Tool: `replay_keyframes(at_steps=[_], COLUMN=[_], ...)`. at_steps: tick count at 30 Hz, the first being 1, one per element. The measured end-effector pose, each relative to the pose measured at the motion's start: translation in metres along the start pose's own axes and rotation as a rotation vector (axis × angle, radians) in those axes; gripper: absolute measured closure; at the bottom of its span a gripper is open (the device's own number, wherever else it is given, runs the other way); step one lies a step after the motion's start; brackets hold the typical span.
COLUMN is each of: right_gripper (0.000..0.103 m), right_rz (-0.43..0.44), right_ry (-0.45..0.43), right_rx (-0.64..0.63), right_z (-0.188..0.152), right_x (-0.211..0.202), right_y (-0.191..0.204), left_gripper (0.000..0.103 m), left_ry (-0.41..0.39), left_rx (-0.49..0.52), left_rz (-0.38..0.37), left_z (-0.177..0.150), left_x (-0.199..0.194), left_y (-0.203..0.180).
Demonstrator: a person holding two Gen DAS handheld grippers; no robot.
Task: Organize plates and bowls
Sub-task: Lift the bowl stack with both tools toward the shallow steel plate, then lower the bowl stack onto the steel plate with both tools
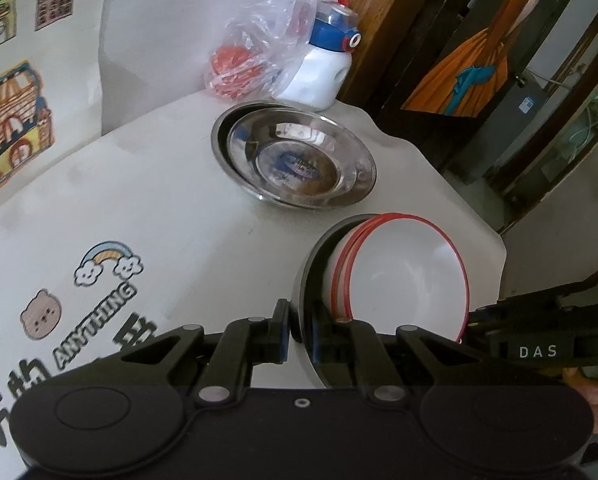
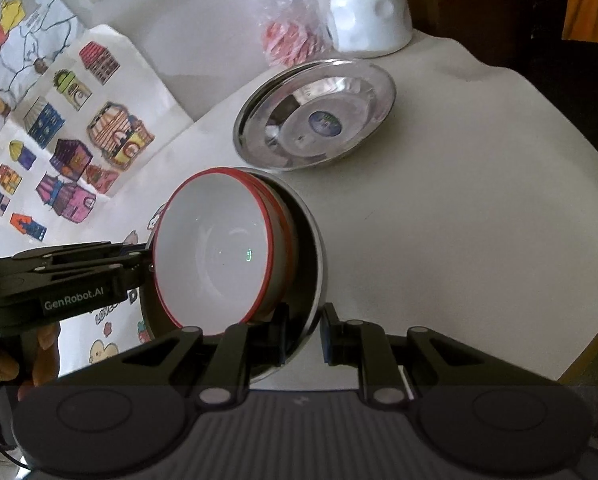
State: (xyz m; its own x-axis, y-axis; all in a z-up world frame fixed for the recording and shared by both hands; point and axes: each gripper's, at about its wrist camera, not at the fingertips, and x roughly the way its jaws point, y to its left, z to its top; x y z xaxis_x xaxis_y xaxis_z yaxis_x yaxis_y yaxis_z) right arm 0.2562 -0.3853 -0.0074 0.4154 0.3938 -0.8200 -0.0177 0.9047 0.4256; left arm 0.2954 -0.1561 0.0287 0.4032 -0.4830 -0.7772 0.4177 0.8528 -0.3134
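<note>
A steel bowl (image 1: 303, 276) (image 2: 305, 248) with two red-rimmed white bowls (image 1: 407, 276) (image 2: 219, 248) nested in it is tilted above the white table (image 1: 179, 216) (image 2: 459, 220). My left gripper (image 1: 301, 332) (image 2: 149, 266) is shut on one side of the steel bowl's rim. On the opposite side, my right gripper (image 2: 305, 332) (image 1: 475, 320) is shut on the rim, one finger inside and one outside. Two nested steel plates (image 1: 299, 160) (image 2: 315, 116) lie on the table beyond the bowls.
A white bottle with a blue lid (image 1: 323, 76) (image 2: 367, 20) and a clear plastic bag with red contents (image 1: 251, 52) (image 2: 291, 36) stand at the back by the wall. The table's edge (image 1: 495, 236) (image 2: 595, 320) falls off to the right. Cartoon stickers cover the left part.
</note>
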Motion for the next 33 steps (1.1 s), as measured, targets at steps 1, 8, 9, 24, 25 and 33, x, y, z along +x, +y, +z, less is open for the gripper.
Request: replay_keyframes(at_steps=[1,8,9,24,25,33], right_gripper=[0.084,0.084,0.084,0.085,0.085,0.085], right_rz=[0.0,-0.011,-0.011,-0.037,-0.037,-0.051], right_ry=[-0.004,-0.031,-0.033,-0.085,-0.088,-0.069], right_rx=[0.004,0.019,0.022,0.014,0.013,0.006], right_z=[0.002,0.021,0.024,0.077,0.083,0.11], right_x=[0.0,-0.006,-0.007,-0.004,-0.002,0.022], right_y=[-0.003,-0.018,-0.02,-0.025,-0.024,-0.026], left_gripper=[0.095,0.095,0.095,0.095,0.095,0.095], left_ry=[-0.002,-0.017,-0.02,-0.069,-0.077,-0.123], left_rx=[0.002,0.007,0.009,0.033,0.028,-0.006], left_rz=[0.0,-0.01,-0.012,-0.018,-0.02,-0.016], left_z=[0.002,0.021,0.025,0.072,0.076,0.098], left_x=[0.002,0.014,0.016,0.031,0.032,0.047], left_y=[-0.001,-0.01,-0.011,-0.018,-0.016,0.002])
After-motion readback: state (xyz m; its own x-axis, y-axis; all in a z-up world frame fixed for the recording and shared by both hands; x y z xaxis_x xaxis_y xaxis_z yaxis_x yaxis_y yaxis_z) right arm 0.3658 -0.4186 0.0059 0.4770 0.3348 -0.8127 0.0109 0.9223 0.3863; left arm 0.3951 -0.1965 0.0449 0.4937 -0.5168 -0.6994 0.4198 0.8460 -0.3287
